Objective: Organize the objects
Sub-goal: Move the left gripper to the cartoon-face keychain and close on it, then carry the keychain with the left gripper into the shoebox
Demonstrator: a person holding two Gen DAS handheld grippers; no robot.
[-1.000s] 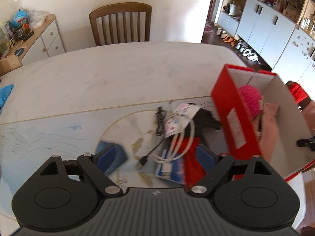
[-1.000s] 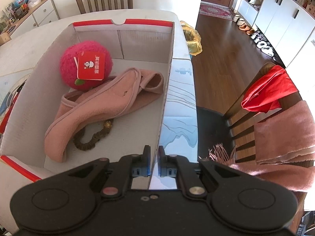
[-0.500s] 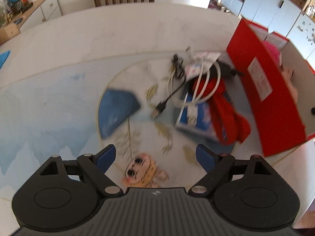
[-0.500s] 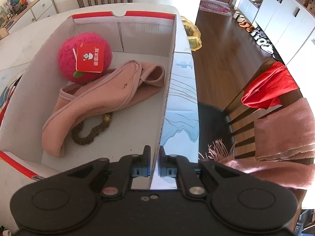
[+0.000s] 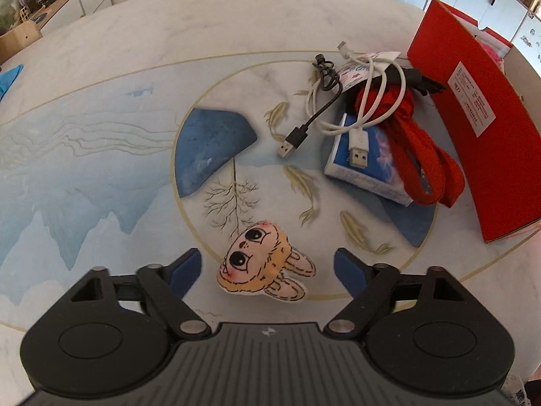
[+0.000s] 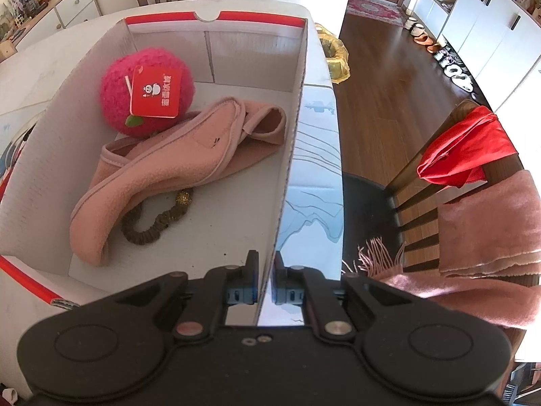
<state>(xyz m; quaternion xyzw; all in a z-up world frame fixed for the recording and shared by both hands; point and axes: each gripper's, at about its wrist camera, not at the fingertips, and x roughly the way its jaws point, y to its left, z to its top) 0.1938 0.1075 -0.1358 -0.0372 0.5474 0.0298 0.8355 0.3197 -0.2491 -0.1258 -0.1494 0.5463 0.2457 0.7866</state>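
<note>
I have the left gripper [image 5: 267,270] pointed steeply down over a small flat bunny-face toy [image 5: 265,267], which lies on the painted surface [image 5: 101,142] near its front edge. The toy sits between the two blue pads; the jaws are closing, but the pads stand clear of it on both sides and nothing is gripped.

Farther toward the surface's right edge there is a small heap: a blue book [image 5: 367,159] with a white cable [image 5: 358,101] looped over it and its plug resting on the cover, a black cable [image 5: 312,115] trailing off to the left with its plug on the bare surface, a red strap [image 5: 426,149] draped over the book's right side, and a paper tag [image 5: 363,67] at the top of the heap. Just right of the heap stands the red outer wall of a cardboard box [image 5: 473,128].

My right gripper [image 6: 265,287] has its jaws closed on the right-hand wall of that box [image 6: 290,155], one finger inside, one outside. In the box I see a fuzzy pink ball [image 6: 145,101] with a red tag in the far left corner, a pink slipper [image 6: 162,176] lying across the middle and touching the ball, and a brown hair tie [image 6: 155,223] partly under the slipper. Past the surface's right edge a chair [image 6: 439,176] carries a red cloth [image 6: 466,145] and a pink scarf [image 6: 487,230].
</note>
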